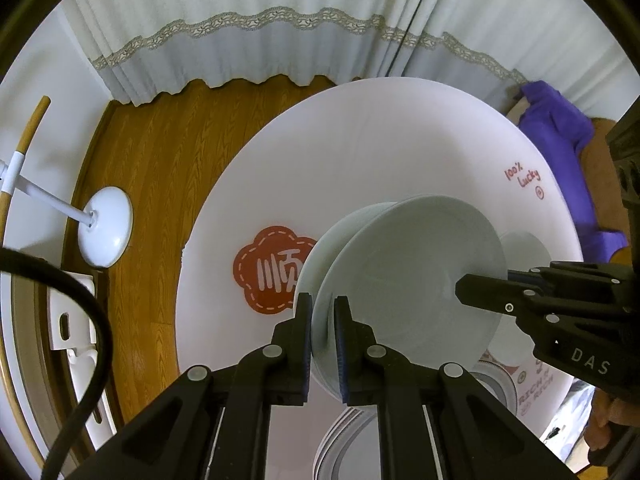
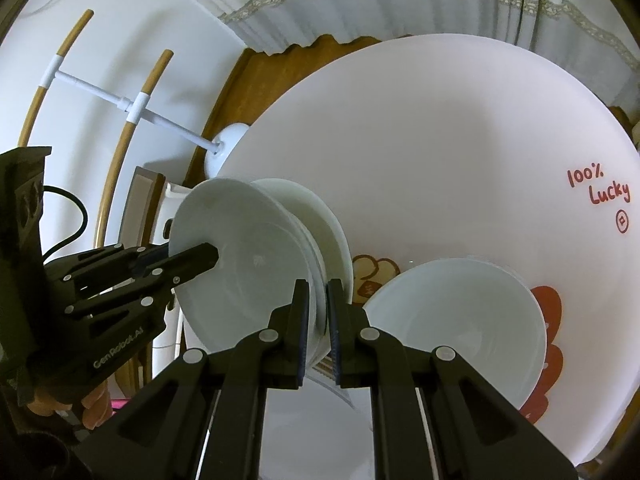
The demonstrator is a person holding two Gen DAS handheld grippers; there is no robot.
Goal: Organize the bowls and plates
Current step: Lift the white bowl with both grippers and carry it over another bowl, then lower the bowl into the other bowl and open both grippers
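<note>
Above the round white tabletop (image 1: 360, 152), the left tongs (image 1: 322, 312) pinch the near rim of a pale plate stack (image 1: 408, 280), tilted and held clear of the surface. Opposite, the right tongs (image 2: 317, 300) clamp its other rim. Just right of the stack in the right wrist view, a white bowl (image 2: 460, 320) sits close; the tabletop beyond lies bare.

The round white table (image 2: 440, 140) carries red handwriting-style lettering "100% Lucky" (image 2: 599, 188) with a small circled mark below it, a red flower-shaped patch bearing the white character "顺" (image 1: 276, 270), and partly hidden "RICH" wording (image 1: 534, 390). The left gripper (image 2: 192, 262) body reads "GenRobot.AI"; the right gripper (image 1: 480, 292) body reads "DAS".
</note>
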